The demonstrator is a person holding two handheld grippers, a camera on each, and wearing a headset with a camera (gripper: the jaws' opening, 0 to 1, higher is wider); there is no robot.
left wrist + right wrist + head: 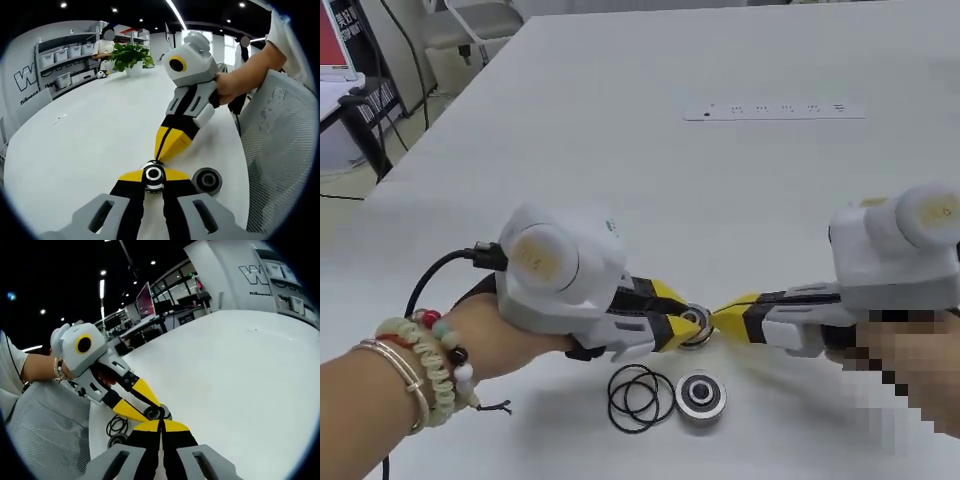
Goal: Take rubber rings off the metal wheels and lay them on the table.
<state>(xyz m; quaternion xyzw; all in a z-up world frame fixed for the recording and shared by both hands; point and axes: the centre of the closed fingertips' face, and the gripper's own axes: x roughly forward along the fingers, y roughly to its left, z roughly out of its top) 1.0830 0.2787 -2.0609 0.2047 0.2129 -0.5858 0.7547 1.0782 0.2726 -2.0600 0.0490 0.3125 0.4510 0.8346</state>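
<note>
The left claw (678, 328) clamps the metal wheel (696, 325) just above the surface (740, 200), and the right claw (725, 318), jaws pressed together, meets its rim head-on from the opposite side; whether it has nipped anything, I can't tell.

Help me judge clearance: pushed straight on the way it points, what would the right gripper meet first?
The metal wheel clamped in the left gripper. The right gripper has its tips shut and seemingly at the wheel's rim, though actual contact is hard to confirm.
</note>
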